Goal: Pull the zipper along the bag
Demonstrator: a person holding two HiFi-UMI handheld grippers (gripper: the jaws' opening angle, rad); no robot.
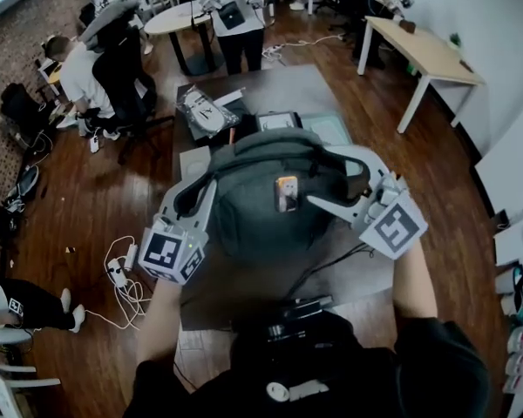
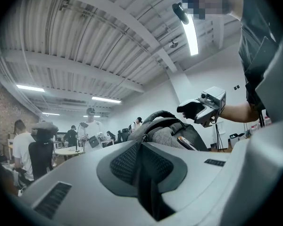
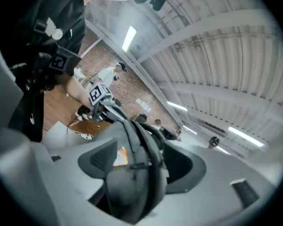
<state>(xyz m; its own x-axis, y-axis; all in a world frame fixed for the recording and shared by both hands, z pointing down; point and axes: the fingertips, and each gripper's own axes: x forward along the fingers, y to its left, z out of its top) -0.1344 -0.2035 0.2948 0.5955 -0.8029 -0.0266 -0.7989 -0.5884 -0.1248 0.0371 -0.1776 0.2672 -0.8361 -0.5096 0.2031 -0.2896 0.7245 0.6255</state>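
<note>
My left gripper (image 2: 141, 147) is clamped shut at the left flank of the upright backpack (image 1: 270, 207); on what, I cannot tell. My right gripper (image 3: 137, 161) stands open astride its right shoulder, pads not pressing. The dark seam I take for the zipper (image 3: 140, 145) runs between those jaws and over the top, leftward.

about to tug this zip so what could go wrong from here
The left gripper is shut at the backpack's side. What it pinches isn't clear, so it might be tugging only fabric. The right gripper has its jaws wide round the backpack and seems not to clamp it, so the backpack may slide with the pull.
</note>
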